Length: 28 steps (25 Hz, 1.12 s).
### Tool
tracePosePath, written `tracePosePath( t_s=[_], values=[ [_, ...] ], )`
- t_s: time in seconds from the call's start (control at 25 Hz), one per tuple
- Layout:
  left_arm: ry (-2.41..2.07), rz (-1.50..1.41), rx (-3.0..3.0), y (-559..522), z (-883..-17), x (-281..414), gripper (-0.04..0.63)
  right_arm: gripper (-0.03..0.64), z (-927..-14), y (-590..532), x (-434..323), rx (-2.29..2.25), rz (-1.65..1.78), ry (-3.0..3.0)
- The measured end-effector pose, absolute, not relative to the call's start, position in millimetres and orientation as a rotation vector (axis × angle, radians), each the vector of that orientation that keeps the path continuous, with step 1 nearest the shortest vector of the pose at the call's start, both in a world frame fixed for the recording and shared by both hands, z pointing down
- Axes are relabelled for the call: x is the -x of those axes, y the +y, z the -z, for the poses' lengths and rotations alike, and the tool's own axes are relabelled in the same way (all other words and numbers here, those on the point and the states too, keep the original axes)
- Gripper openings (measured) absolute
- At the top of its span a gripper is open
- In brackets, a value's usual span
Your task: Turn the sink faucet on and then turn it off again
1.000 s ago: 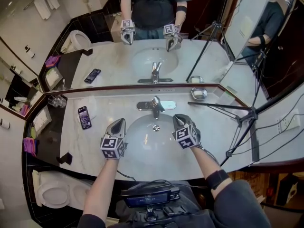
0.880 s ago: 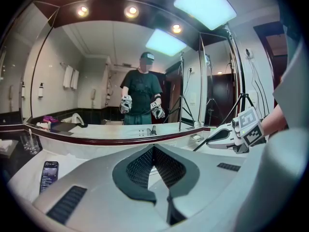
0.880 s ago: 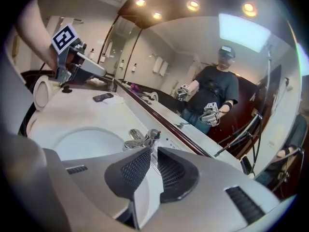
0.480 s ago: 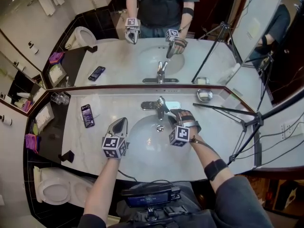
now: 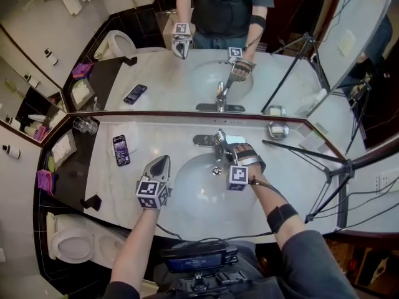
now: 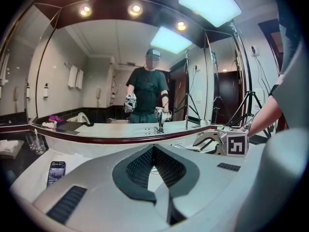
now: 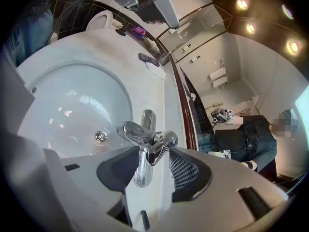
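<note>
The chrome faucet (image 5: 218, 143) stands behind the white basin (image 5: 187, 199); I see no water running from it. My right gripper (image 5: 227, 152) reaches it from the right, rolled onto its side. In the right gripper view the faucet lever (image 7: 150, 140) lies between the jaws of the right gripper (image 7: 152, 154). These jaws have just been opening and stand apart from the lever. My left gripper (image 5: 163, 159) hovers over the basin's left rim, apart from the faucet. In the left gripper view the left gripper (image 6: 153, 149) has its tips together and holds nothing.
A phone (image 5: 121, 149) lies on the marble counter left of the basin. Glasses (image 5: 85, 125) stand at the far left and a metal soap dish (image 5: 278, 129) at the right. A tripod (image 5: 330, 167) leans over the counter's right end. The mirror runs behind the faucet.
My right gripper moved from the basin's right front in to the faucet, rolled sideways, and its jaws opened around the lever. The left gripper kept still.
</note>
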<state>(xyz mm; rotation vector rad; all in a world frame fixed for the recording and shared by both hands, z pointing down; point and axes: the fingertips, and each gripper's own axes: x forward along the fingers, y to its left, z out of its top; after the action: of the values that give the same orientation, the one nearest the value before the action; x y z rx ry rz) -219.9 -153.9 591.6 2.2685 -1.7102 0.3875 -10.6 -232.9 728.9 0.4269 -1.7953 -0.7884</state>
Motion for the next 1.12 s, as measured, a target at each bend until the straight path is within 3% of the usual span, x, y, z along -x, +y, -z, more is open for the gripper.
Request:
tracePosePath(
  t_s=[1.12],
  values=[
    [-1.708, -0.413, -2.251, -156.2, -602.1, 223.9, -0.003, 0.218, -710.5, -272.9, 26.0, -0.460, 0.803, -1.783]
  ],
)
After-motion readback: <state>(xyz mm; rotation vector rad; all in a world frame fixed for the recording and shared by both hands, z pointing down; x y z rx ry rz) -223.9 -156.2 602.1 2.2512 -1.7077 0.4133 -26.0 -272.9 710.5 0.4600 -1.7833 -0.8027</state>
